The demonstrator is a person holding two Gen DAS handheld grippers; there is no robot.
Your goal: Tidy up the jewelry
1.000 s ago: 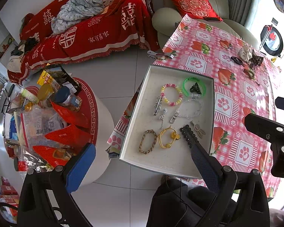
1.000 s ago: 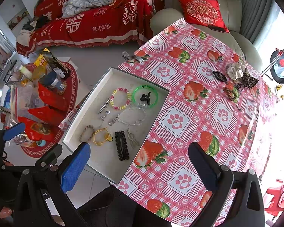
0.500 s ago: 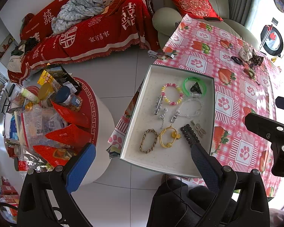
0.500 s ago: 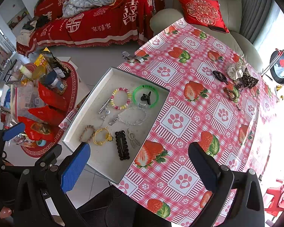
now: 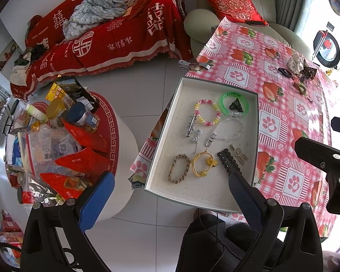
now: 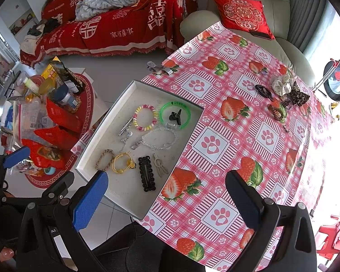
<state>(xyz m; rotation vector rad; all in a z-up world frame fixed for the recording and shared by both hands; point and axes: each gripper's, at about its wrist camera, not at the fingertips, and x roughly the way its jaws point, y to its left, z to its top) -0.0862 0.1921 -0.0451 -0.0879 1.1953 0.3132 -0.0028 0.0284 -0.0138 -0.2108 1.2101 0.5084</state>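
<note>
Tablecloth (image 6: 215,147), tray (image 6: 115,104) beyond right tool (image 6: 166,192)

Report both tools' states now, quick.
Left tool: open, holding nothing, above the white tray's near edge.
Right tool: open, holding nothing.

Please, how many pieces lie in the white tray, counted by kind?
Bracelets: 5 (pink-yellow beaded, green plastic, clear chain, brown braided, yellow cord)
Hair clips: 4 (small black claw, silver bar, black studded, beige metal)
Small silver chain: 1
Total: 10 in the white tray
</note>
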